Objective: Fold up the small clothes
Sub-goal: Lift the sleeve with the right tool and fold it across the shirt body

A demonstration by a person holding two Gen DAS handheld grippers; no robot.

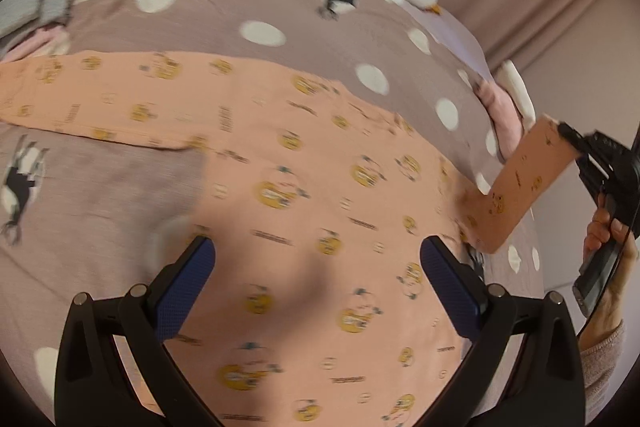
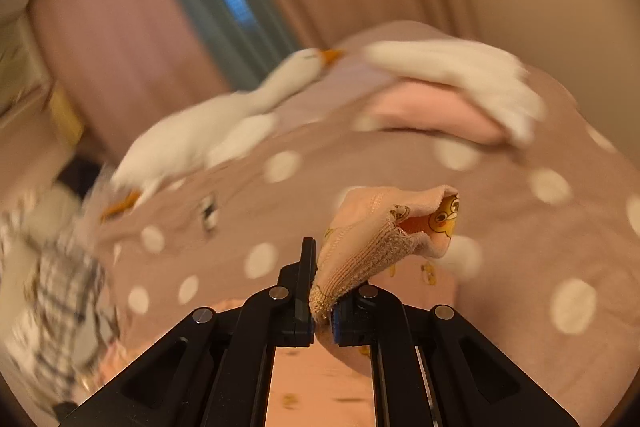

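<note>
The small garment [image 1: 312, 195] is peach-pink, printed with yellow cartoon badges and dark lettering. The bedspread [image 1: 280, 7] is dusty mauve with white dots and black-and-white animal motifs. The plush goose [image 2: 208, 131] is white, orange-beaked. The grippers' pads [image 1: 182, 291] are blue on black frames.

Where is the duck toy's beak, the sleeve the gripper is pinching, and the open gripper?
duck toy [image 1: 434, 7]: left wrist view, on its orange beak.
sleeve [image 2: 360, 259]: right wrist view, on the ribbed cuff by the right gripper [image 2: 323, 323].
left gripper [image 1: 318, 291]: left wrist view, midway between its open blue fingertips.
</note>
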